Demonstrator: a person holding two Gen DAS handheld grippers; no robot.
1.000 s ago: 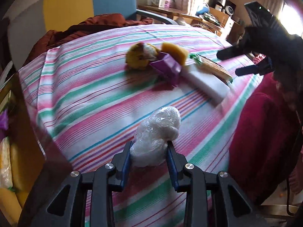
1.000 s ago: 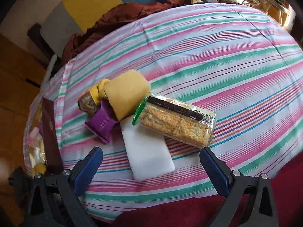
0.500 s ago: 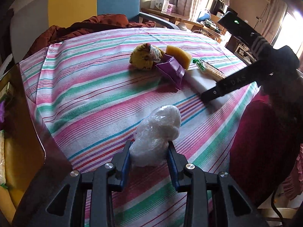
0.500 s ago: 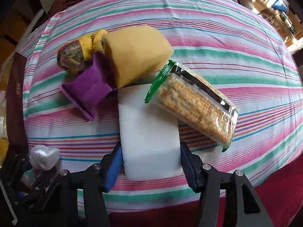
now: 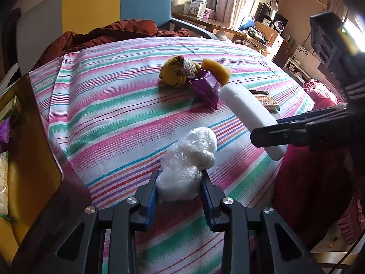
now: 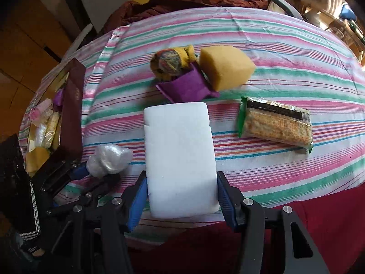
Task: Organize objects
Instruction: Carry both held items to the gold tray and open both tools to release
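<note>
While the brown bin (image 6: pixel 73 105) sat at the far left, the left gripper (image 5: pixel 179 188) pinched a plastic-wrapped bundle (image 5: pixel 189 159) above the striped cloth (image 5: pixel 109 114), and the right gripper (image 6: pixel 181 196) clamped a raised white foam block (image 6: pixel 180 155), left of the cracker packet (image 6: pixel 276 123).

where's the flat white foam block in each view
Left wrist: flat white foam block at right of centre, lifted and angled, clamped by the right gripper.
Right wrist: bottom centre, between that gripper's blue pads.
Shared landmark: the purple pouch, just beyond the block's far end.
</note>
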